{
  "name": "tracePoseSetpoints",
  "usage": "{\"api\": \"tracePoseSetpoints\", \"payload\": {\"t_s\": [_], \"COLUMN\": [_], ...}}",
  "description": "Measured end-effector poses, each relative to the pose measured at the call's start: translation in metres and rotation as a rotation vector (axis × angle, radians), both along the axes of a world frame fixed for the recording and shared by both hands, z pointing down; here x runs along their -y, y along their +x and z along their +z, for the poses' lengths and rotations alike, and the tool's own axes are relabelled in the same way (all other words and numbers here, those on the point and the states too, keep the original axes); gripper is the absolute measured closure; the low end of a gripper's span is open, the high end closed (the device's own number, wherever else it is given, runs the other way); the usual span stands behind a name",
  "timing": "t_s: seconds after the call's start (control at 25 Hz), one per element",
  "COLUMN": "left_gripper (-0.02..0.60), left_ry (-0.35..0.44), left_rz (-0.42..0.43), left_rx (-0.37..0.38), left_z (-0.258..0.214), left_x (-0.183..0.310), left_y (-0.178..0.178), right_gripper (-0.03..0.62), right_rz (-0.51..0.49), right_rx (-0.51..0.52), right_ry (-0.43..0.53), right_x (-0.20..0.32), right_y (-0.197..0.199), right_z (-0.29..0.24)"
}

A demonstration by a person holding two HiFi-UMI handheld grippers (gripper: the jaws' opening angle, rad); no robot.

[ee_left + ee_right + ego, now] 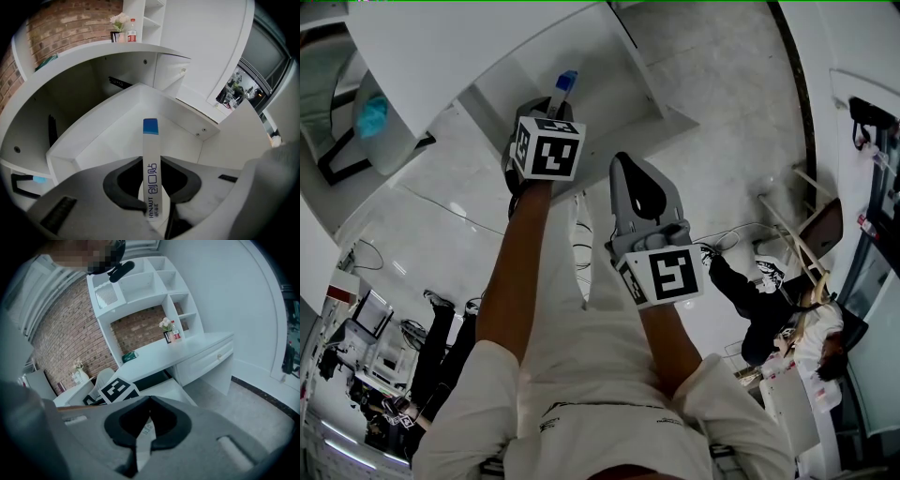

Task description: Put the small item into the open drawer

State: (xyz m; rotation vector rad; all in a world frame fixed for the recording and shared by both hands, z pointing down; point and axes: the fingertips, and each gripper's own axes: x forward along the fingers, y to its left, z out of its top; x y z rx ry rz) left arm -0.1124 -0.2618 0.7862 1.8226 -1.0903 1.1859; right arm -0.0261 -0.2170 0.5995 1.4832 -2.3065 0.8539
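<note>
A small flat white strip with a blue end (151, 154) is pinched between the jaws of my left gripper (151, 165), blue tip pointing away. It hangs over the open white drawer (187, 136) pulled out from under the desk. In the head view the strip (565, 86) sticks out beyond the left gripper (560, 105), above the drawer (600, 66). My right gripper (628, 167) floats nearer me, to the right of the left one and short of the drawer front. In its own view the right gripper (149, 400) has its tips touching, with nothing held.
A white desk top (93, 49) overhangs the drawer and carries flowers (120, 19) and a bottle (132, 34). A closed drawer (206, 363) sits at the desk's right end. Shelves and a brick wall (70, 333) rise behind. A person (787, 319) sits on the floor, right.
</note>
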Motion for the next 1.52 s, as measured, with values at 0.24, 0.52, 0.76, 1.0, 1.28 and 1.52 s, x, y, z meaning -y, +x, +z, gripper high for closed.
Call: {"api": "tracePoseSetpoints", "payload": {"t_s": [0.24,0.52,0.76,1.0,1.28,1.52], "left_gripper": [0.499,0.495,0.479,0.405,0.4,0.4], "left_ry": [-0.022,-0.037,-0.044,-0.029,0.002,0.044], "left_rz": [-0.004,-0.003,-0.003,-0.018,-0.014,-0.031], "left_rx": [0.013,0.027,0.027,0.005,-0.006,-0.039], "left_z": [0.008,0.013,0.018,0.013,-0.018,-0.067], "left_x": [0.0,0.0,-0.001,0.003,0.007,0.008], "left_y": [-0.002,-0.002,0.0,0.002,0.003,0.003], "right_gripper": [0.596,0.595,0.597,0.595,0.596,0.596], "right_rz": [0.008,0.011,0.013,0.021,0.016,0.037], "right_rx": [-0.004,-0.007,-0.006,-0.01,0.0,-0.011], "right_ry": [-0.007,-0.013,-0.013,-0.008,0.006,0.041], "right_x": [0.001,0.003,0.003,0.004,0.004,0.006], "right_y": [0.002,0.004,0.006,0.01,0.008,0.01], "right_z": [0.003,0.004,0.004,0.005,-0.01,-0.042]}}
